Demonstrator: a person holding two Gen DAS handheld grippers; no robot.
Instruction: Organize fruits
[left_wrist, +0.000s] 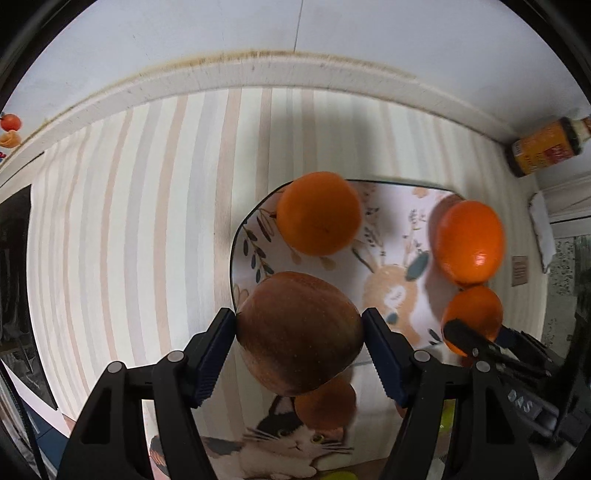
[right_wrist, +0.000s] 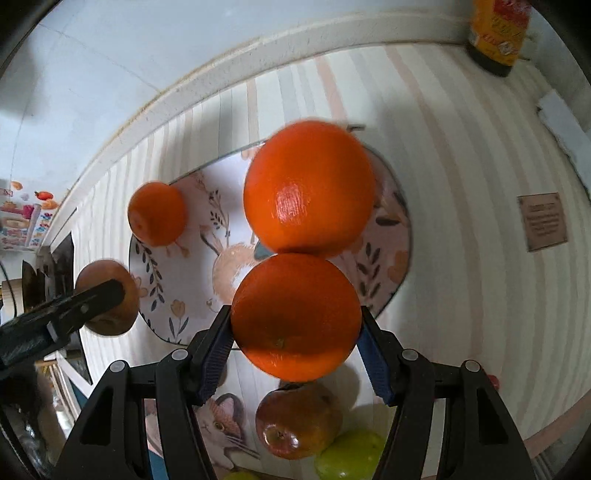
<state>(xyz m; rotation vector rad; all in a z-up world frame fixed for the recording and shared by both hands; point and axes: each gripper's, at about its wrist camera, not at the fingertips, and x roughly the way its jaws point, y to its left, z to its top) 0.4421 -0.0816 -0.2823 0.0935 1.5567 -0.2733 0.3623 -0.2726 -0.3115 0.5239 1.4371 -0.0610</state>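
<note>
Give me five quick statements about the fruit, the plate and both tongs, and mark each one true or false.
1. The left tongs hold an apple. True.
2. The right tongs are empty. False: they grip an orange.
3. Two oranges lie on the floral plate. True: one small, one large.
4. The plate sits on bare wood. False: it sits on a striped cloth.
5. A green fruit lies beside a red apple below the right tongs. True.

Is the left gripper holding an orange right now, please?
No, the left gripper is clamped on a reddish-brown apple, not an orange.
</note>
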